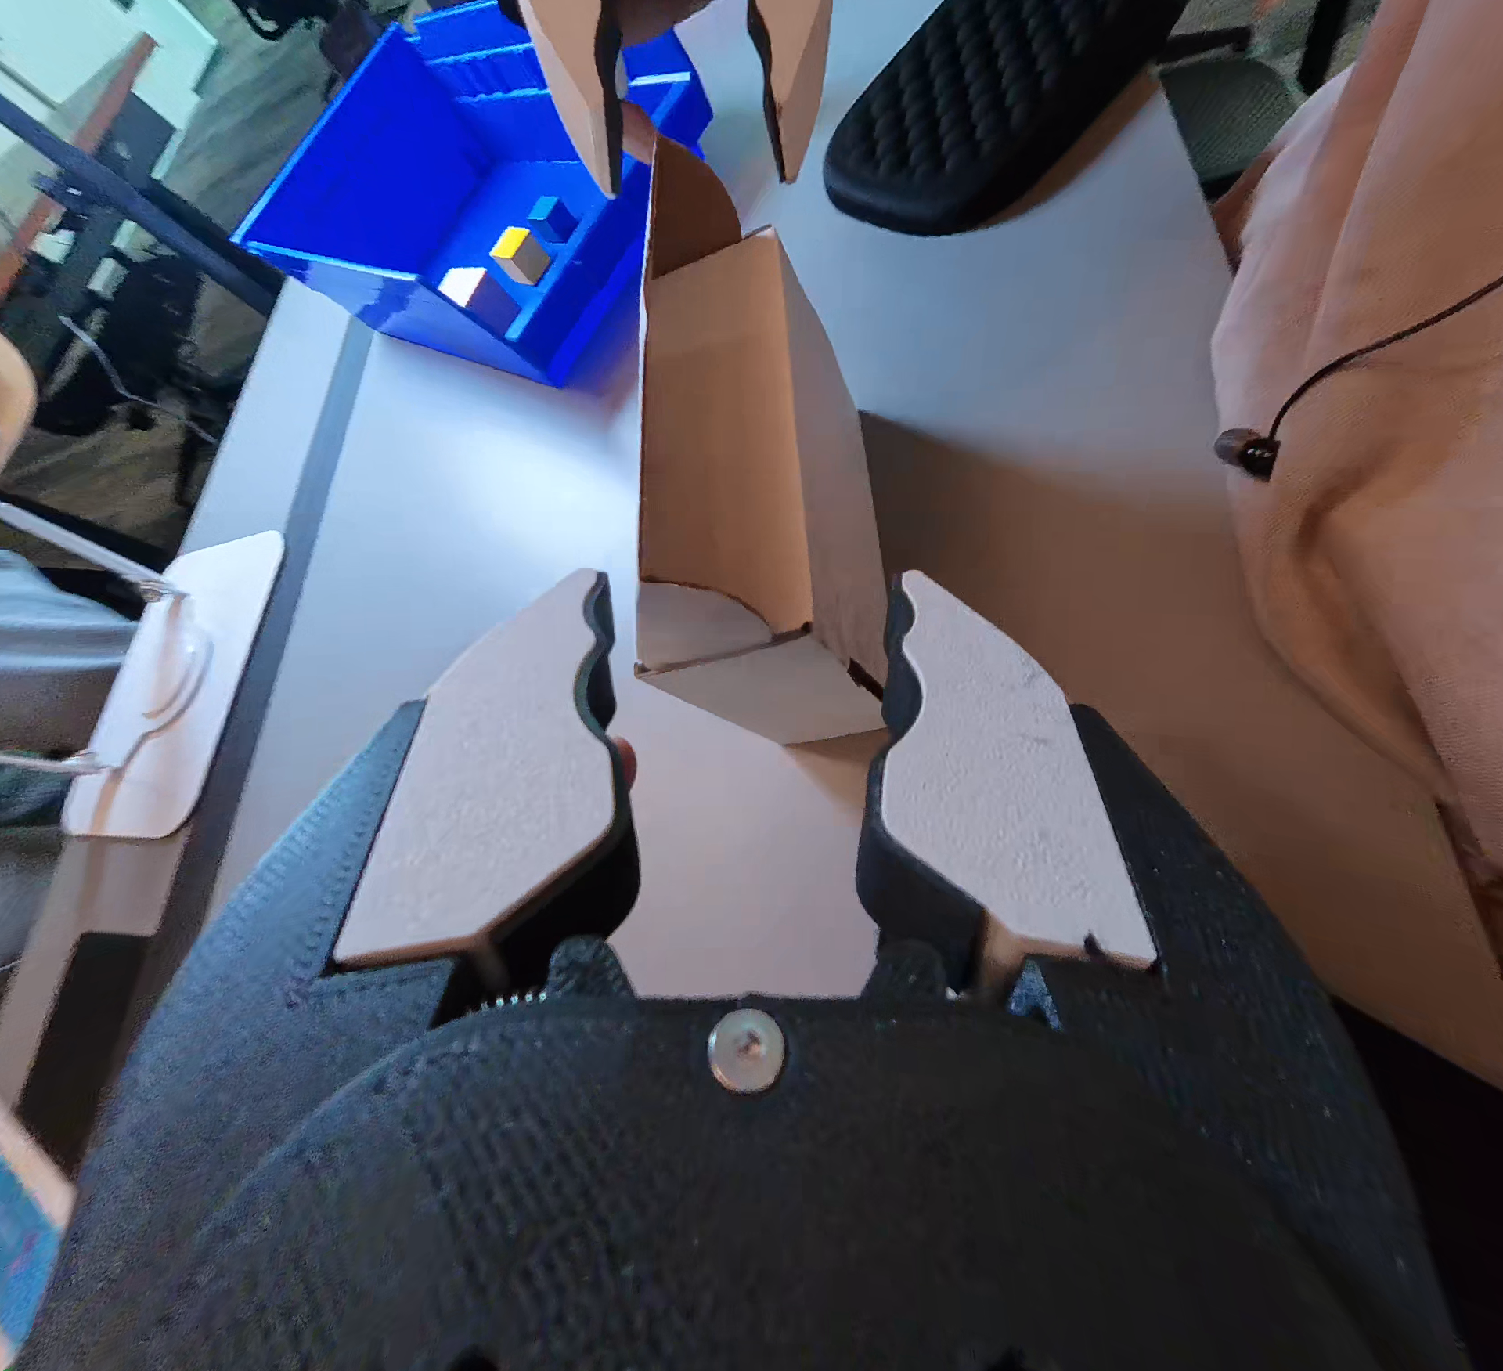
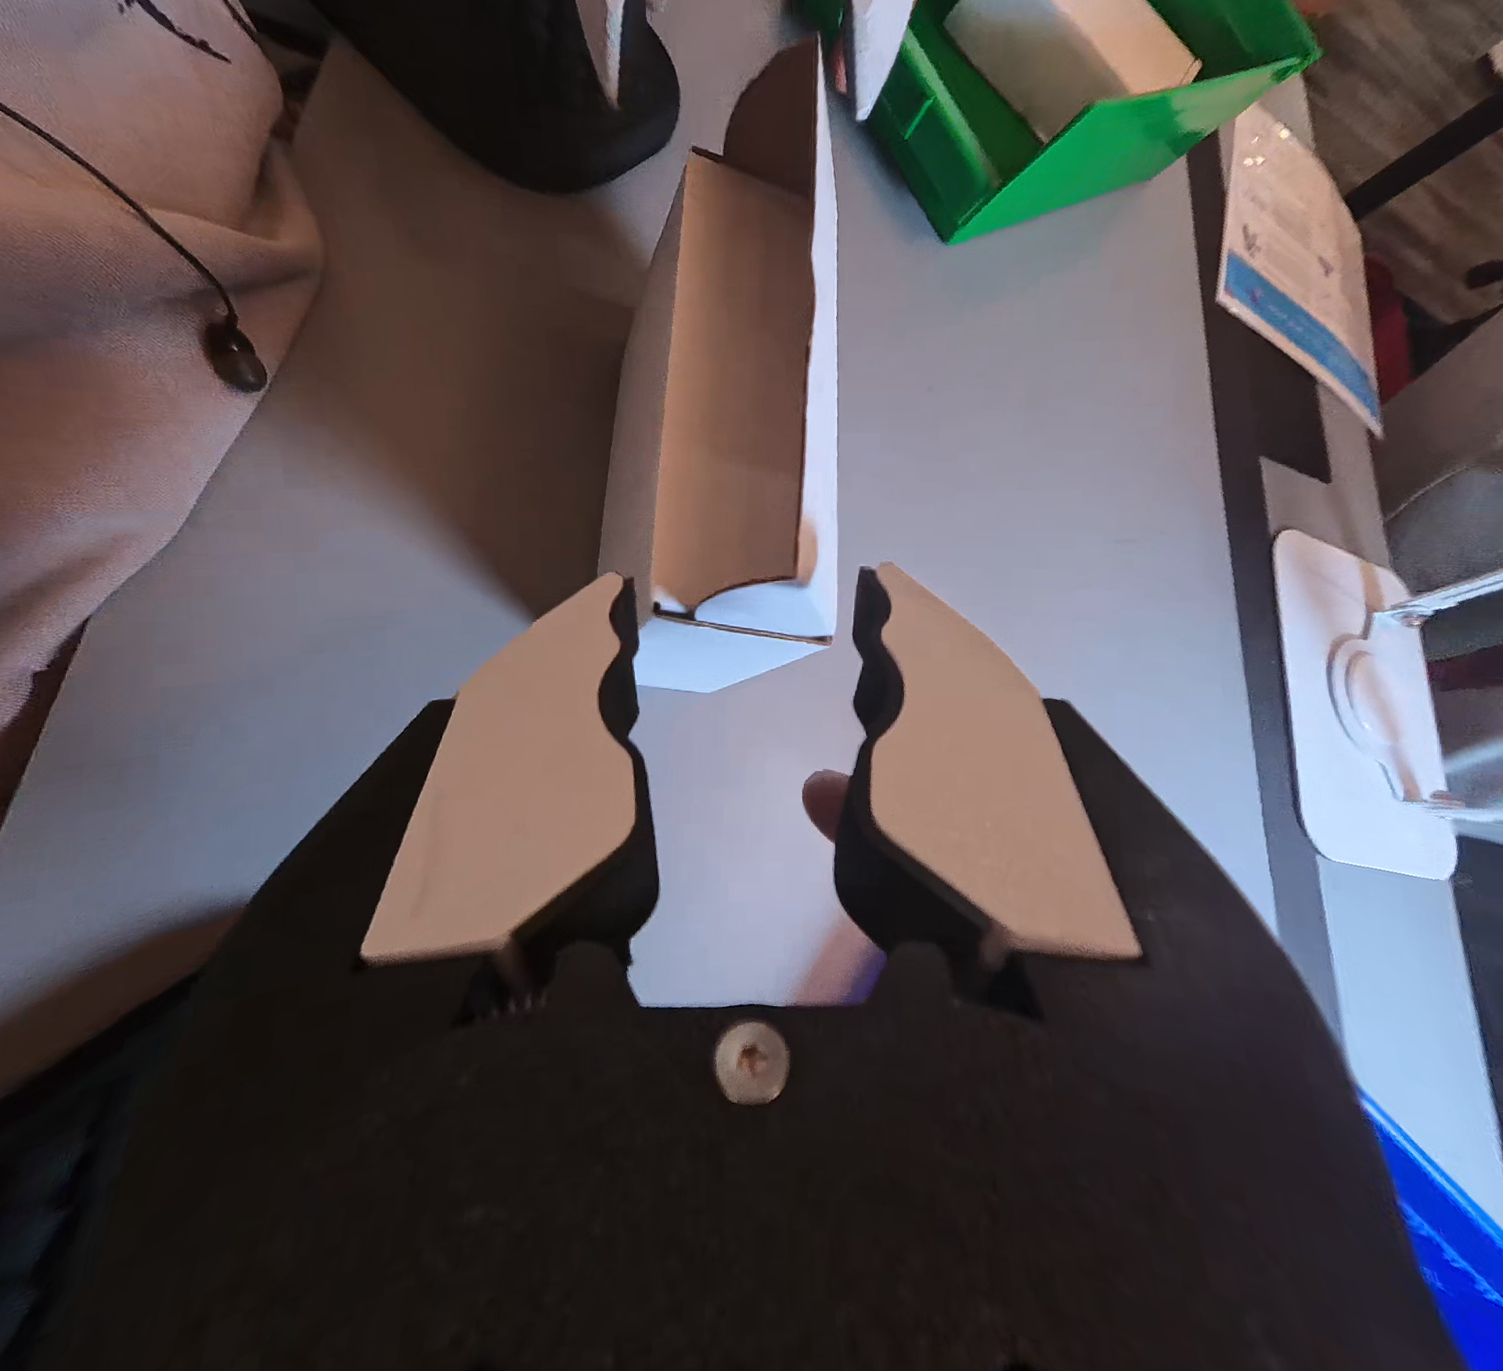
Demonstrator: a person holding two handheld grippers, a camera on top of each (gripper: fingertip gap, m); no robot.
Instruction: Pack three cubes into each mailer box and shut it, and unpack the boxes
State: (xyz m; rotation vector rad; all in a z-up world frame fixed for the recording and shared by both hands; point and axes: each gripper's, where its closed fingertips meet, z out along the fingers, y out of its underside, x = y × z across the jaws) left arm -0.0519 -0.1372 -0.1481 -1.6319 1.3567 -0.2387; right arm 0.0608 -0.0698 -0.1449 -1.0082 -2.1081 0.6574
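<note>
An open mailer box (image 1: 732,437), white outside and brown inside, lies lengthwise on the grey table with its lid standing almost upright. Its inside looks empty. My left gripper (image 1: 748,592) is open at the near end of the box, one finger on either side of the end wall. My right gripper (image 1: 698,181) is open at the far end, by the lid's rounded flap. In the right wrist view the box (image 2: 732,356) runs away from my right gripper (image 2: 747,582) towards my left gripper (image 2: 736,87). Three cubes, blue (image 1: 553,217), yellow (image 1: 520,254) and white-topped (image 1: 480,295), sit in a blue bin (image 1: 366,209).
A green bin (image 2: 1139,136) holding a white closed box (image 2: 1057,30) stands beyond the box. A black padded rest (image 1: 1000,87) lies at the table edge. A person in pale clothing (image 1: 1366,356) is close alongside. A clear stand on a white pad (image 2: 1366,697) and a sheet (image 2: 1293,274) lie nearby. Left tips to right tips: about 15 centimeters.
</note>
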